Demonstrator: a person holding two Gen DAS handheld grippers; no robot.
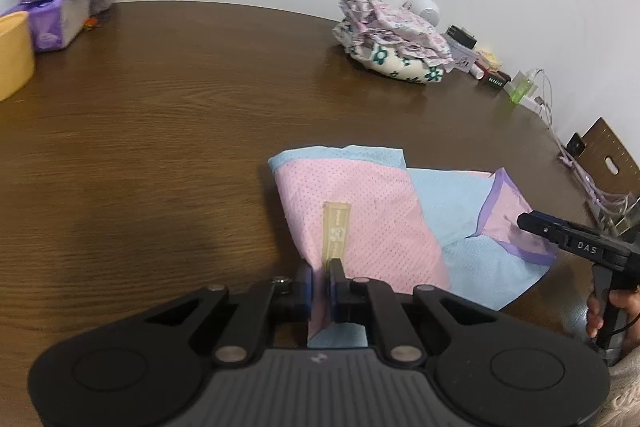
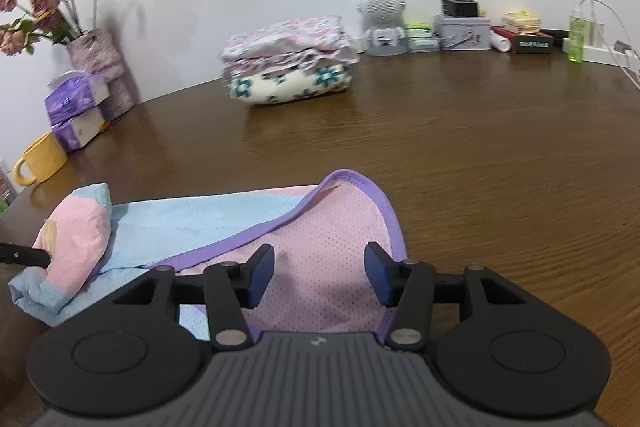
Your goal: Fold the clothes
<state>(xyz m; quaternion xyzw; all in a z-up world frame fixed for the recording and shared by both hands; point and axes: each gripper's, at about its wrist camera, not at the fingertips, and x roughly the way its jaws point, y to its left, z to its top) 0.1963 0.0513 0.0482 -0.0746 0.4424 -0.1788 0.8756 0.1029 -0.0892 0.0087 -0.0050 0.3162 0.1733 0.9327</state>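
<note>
A pink and light-blue mesh garment point(image 1: 368, 211) with purple trim lies partly folded on the brown wooden table point(image 1: 160, 127). My left gripper point(image 1: 320, 275) is shut on the garment's near edge, just below a tan label point(image 1: 336, 231). In the right wrist view the garment point(image 2: 328, 219) spreads under my right gripper point(image 2: 320, 267), which stands open above the pink, purple-edged part, with its pads apart from the cloth. The left gripper's tip point(image 2: 24, 255) shows at the far left against the folded pink end. From the left wrist view, the right gripper point(image 1: 532, 223) hovers over the purple-trimmed corner, held by a hand point(image 1: 600, 311).
A stack of folded patterned clothes point(image 2: 288, 63) sits at the back of the table. Purple tissue packs point(image 2: 76, 107), a yellow mug point(image 2: 40, 159) and a vase of flowers point(image 2: 96, 55) stand at the left. A tin point(image 2: 462, 31), a green bottle point(image 2: 576, 35) and cables point(image 1: 580, 179) line the wall.
</note>
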